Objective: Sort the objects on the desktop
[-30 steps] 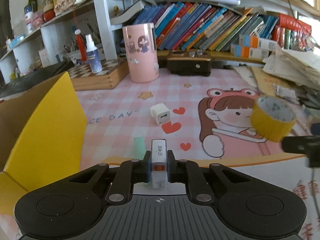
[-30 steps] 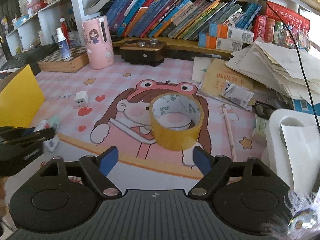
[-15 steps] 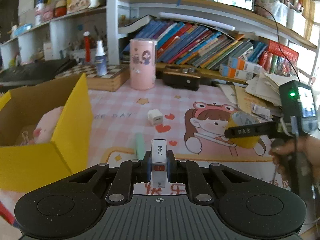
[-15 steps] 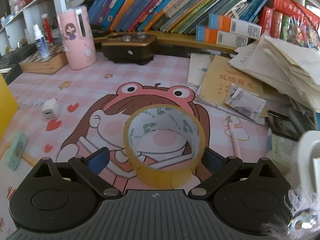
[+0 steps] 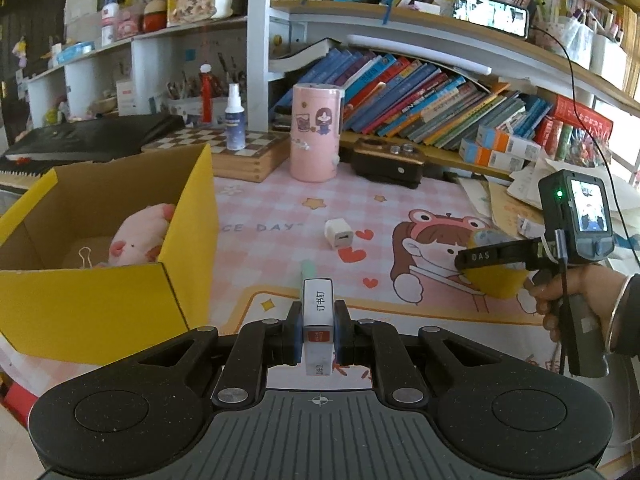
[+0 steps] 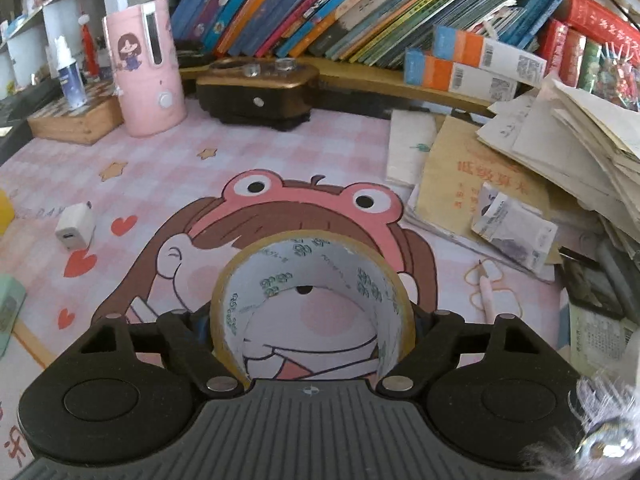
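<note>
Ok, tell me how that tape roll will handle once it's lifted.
The tape roll is a hollow ring, so probably light. The right tool is closing on its curved sides; the glossy surface could slip. Set down on its edge, it would likely roll.

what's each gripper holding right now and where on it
Left gripper: shut on the small staple box, clamped across its long sides near the lower end. Right gripper: closing around the tape roll, fingers at its outer sides.

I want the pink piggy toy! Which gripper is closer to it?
Left. The left gripper, clamping a staple box, is beside the yellow box holding the piggy; the right gripper is far across the mat.
</note>
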Available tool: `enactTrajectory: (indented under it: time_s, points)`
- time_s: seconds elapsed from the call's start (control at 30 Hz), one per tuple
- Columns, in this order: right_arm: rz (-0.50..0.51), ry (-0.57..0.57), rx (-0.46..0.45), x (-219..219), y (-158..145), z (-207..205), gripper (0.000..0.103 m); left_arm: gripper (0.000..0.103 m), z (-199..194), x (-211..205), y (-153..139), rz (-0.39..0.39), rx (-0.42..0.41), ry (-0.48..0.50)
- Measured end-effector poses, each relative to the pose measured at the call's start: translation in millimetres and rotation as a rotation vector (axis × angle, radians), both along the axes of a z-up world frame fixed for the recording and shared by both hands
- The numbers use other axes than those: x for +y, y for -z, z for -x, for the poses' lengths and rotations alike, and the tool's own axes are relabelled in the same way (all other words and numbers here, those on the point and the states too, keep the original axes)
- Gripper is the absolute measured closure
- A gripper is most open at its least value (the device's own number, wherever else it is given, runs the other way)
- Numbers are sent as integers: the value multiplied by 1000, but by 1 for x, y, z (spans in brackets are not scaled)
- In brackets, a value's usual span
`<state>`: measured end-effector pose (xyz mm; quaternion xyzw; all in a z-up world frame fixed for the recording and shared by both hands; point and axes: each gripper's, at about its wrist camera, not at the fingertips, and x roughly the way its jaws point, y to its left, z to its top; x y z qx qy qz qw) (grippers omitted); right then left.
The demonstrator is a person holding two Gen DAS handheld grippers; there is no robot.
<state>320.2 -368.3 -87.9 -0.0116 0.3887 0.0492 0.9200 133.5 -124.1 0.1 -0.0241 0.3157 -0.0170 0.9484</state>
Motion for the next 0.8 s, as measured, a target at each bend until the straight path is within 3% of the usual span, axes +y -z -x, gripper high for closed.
enactTrajectory:
  time_s: [0.37,0.8]
  points:
    - [-45,-29,-49,16,-35,39,22,90,4,12,2,43,-15,6]
    - [-114,-97,-73,67,-82,128,22,90,30,51,2,89,-35,10]
